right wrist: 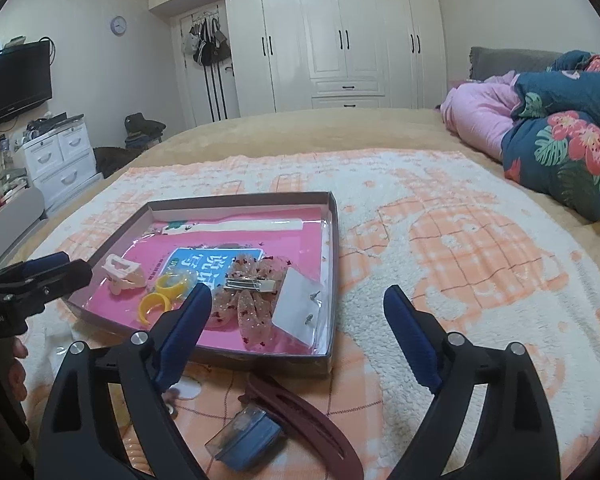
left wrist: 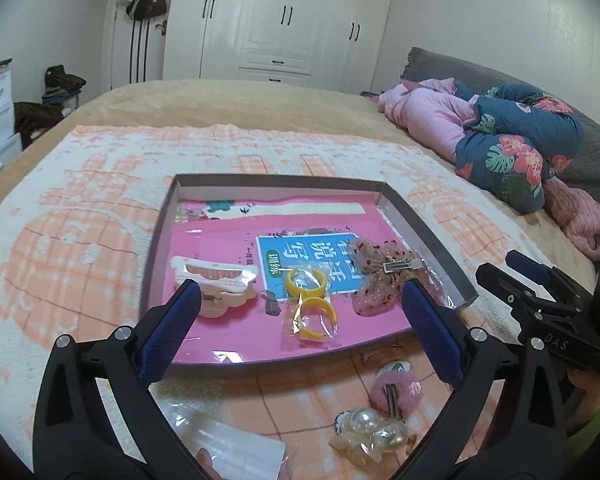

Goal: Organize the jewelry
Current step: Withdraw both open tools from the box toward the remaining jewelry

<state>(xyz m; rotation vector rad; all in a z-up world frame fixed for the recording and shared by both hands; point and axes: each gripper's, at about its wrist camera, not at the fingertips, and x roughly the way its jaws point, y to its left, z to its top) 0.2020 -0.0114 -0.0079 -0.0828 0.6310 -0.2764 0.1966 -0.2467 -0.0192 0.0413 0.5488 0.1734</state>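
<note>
A shallow box (left wrist: 424, 236) with a pink lining lies on the checked blanket. It holds a cream hair claw (left wrist: 216, 280), two yellow rings (left wrist: 306, 282) in a clear bag and a sheer dotted bow clip (left wrist: 376, 276). My left gripper (left wrist: 300, 286) hangs open above the box's near edge with nothing between its fingers. In the right wrist view the box (right wrist: 334, 264) also shows a card of earrings (right wrist: 300, 304) beside the bow clip (right wrist: 248, 284). My right gripper (right wrist: 297, 292) is open and empty above the box's near right corner.
On the blanket in front of the box lie a pink fluffy clip (left wrist: 396, 390), a pearl clip (left wrist: 374, 434), a clear bag (left wrist: 228, 440), a maroon hair clip (right wrist: 300, 412) and a small blue box (right wrist: 248, 436). Rolled bedding (right wrist: 560, 144) is heaped at the right.
</note>
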